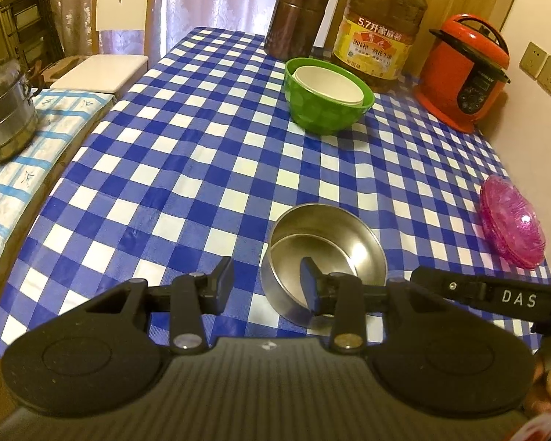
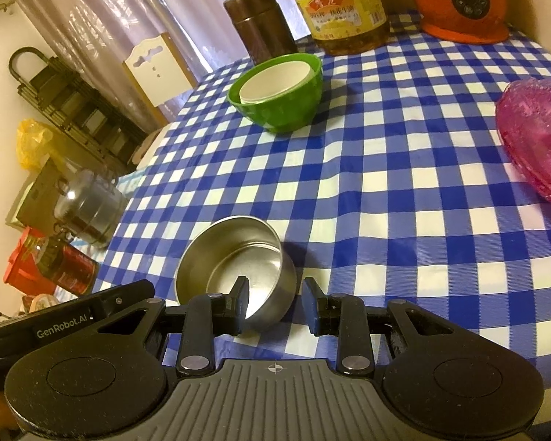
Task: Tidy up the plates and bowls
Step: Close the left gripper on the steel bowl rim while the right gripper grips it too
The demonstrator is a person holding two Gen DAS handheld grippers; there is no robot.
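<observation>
A steel bowl (image 1: 325,257) sits on a table covered in a blue-and-white checked cloth (image 1: 187,169), close to the near edge. Two hand-held grippers straddle its rim from opposite sides. The left gripper (image 1: 266,284) has its jaws apart, with one finger (image 1: 309,283) inside the bowl and the other outside over the cloth; no clamping on the wall is visible. The right gripper (image 2: 277,305) likewise has its jaws apart, with one finger (image 2: 241,296) dipping inside the bowl and the other outside it; neither pad clearly presses the metal. Farther back stands a green bowl (image 1: 327,97) with a white bowl (image 1: 328,84) nested inside. Pink glass dishes (image 1: 512,220) lie stacked at the right edge. Behind are a brown canister (image 1: 297,18), a large oil bottle (image 1: 380,25) and an orange cooker (image 1: 463,70).
</observation>
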